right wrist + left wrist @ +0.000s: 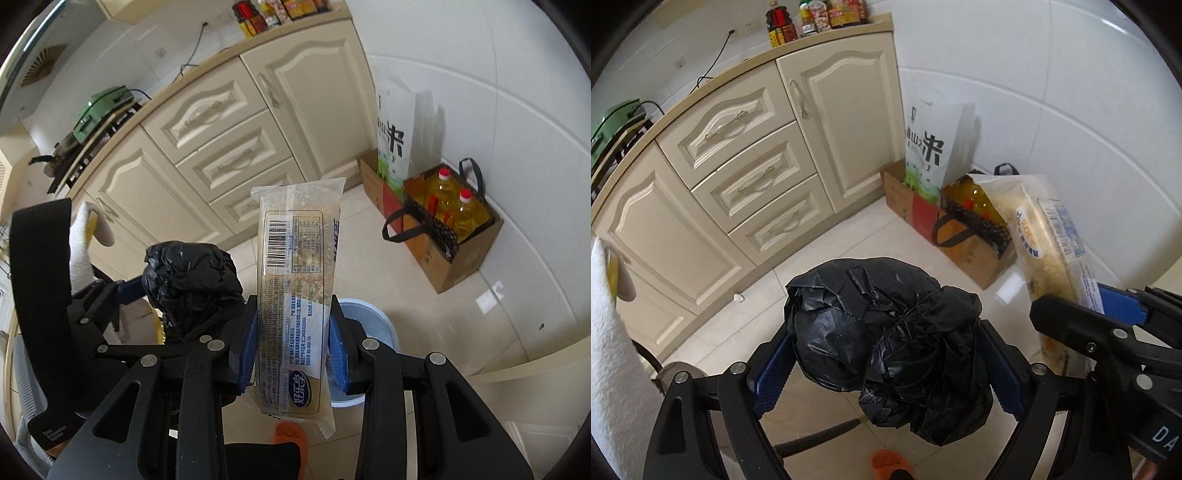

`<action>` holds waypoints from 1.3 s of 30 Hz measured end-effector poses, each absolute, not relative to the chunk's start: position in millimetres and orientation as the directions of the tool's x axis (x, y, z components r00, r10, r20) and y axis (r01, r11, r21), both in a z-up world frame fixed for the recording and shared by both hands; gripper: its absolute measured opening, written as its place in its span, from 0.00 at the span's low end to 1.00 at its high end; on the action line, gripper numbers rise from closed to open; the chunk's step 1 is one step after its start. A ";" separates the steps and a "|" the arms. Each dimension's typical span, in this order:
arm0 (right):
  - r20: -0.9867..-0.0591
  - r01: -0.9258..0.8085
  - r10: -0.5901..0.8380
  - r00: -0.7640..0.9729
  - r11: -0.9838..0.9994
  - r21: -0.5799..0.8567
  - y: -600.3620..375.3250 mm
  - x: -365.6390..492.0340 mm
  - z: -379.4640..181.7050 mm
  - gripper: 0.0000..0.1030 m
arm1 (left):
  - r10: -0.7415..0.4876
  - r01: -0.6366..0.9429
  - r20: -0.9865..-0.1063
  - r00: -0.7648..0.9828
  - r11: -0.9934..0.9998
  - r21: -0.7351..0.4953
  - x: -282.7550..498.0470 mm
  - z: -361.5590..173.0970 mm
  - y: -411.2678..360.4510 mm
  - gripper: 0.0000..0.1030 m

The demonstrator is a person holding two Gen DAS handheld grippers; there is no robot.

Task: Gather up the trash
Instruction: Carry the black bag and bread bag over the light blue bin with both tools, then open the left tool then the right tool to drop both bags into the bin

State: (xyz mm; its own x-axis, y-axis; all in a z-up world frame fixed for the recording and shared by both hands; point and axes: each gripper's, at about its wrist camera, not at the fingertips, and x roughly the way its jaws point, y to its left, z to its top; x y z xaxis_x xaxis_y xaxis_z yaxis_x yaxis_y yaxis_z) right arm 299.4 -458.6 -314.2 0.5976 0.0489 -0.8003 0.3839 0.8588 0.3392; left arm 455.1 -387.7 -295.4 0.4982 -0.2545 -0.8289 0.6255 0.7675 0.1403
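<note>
Black plastic trash bag (890, 343) bunched up, clamped in wide-spread left claw (882, 373). Clear snack wrapper (295, 295) pinched upright in right claw (293, 350). Both pieces picked up, neither dropped yet. Blue bin (373, 325) seen just below right claw; drop-off left, judged.

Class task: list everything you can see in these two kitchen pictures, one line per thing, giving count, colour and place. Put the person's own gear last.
black plastic bag: one, black, crumpled, between the left gripper's fingers.
snack wrapper: one, clear with a barcode, in the right gripper.
bucket: one, pale blue, on the floor behind the wrapper.
cabinet: one, cream, along the wall.
condiment bottles: several, red and yellow, on the counter end.
rice bag: one, white and green, standing in a cardboard box.
oil bottles: two seen, yellow with red caps, in a black-handled bag.
green appliance: one, on the counter.
left gripper: black, blue pads.
right gripper: black, blue pads.
</note>
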 end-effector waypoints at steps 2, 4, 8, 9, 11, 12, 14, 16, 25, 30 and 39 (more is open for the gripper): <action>-0.806 0.386 0.058 0.589 0.856 0.343 -460.8 304.1 -321.4 0.33 | -0.245 0.629 -0.833 0.495 0.763 0.149 458.2 -304.2 -393.7 0.87; -0.813 0.387 0.063 0.579 0.856 0.342 -460.9 308.6 -328.2 0.33 | -0.236 0.627 -0.840 0.489 0.764 0.151 464.3 -316.8 -398.4 0.87; -0.824 0.389 0.075 0.562 0.855 0.343 -461.6 318.5 -340.7 0.33 | -0.225 0.623 -0.845 0.485 0.767 0.153 475.7 -330.6 -403.0 0.90; -0.825 0.389 0.078 0.559 0.855 0.344 -462.1 320.9 -343.5 0.33 | -0.226 0.625 -0.843 0.488 0.765 0.157 476.7 -333.8 -403.7 0.90; -0.831 0.389 0.082 0.551 0.855 0.342 -463.0 324.9 -349.0 0.33 | -0.228 0.631 -0.841 0.491 0.759 0.163 478.8 -337.9 -406.4 0.92; -0.832 0.388 0.084 0.548 0.856 0.342 -463.3 326.8 -351.2 0.33 | -0.228 0.632 -0.840 0.492 0.758 0.164 481.1 -340.4 -407.8 0.92; -0.835 0.388 0.087 0.543 0.856 0.342 -463.8 329.5 -354.9 0.33 | -0.226 0.629 -0.840 0.493 0.760 0.165 481.9 -343.6 -407.8 0.94; -0.838 0.388 0.089 0.539 0.856 0.341 -463.7 332.6 -357.7 0.33 | -0.223 0.628 -0.842 0.491 0.761 0.165 484.4 -346.1 -405.0 0.94; -0.850 0.392 0.090 0.520 0.858 0.331 -462.4 342.9 -368.2 0.35 | -0.205 0.620 -0.849 0.488 0.765 0.172 494.3 -356.1 -400.0 0.94; -0.853 0.394 0.087 0.514 0.860 0.325 -462.0 347.5 -369.9 0.36 | -0.198 0.618 -0.851 0.486 0.767 0.174 495.7 -357.7 -397.8 0.94; -0.840 0.380 0.090 0.535 0.863 0.335 -458.0 350.8 -361.0 0.37 | -0.196 0.620 -0.848 0.492 0.763 0.183 494.1 -356.7 -396.7 0.94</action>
State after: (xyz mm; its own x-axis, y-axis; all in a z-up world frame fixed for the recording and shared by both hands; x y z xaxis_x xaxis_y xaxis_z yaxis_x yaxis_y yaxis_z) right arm 350.8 -458.0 -361.0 0.5352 0.0903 -0.8399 0.3795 0.8626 0.3345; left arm 494.1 -396.7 -356.7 0.4920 -0.1958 -0.8483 0.6197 0.7631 0.1833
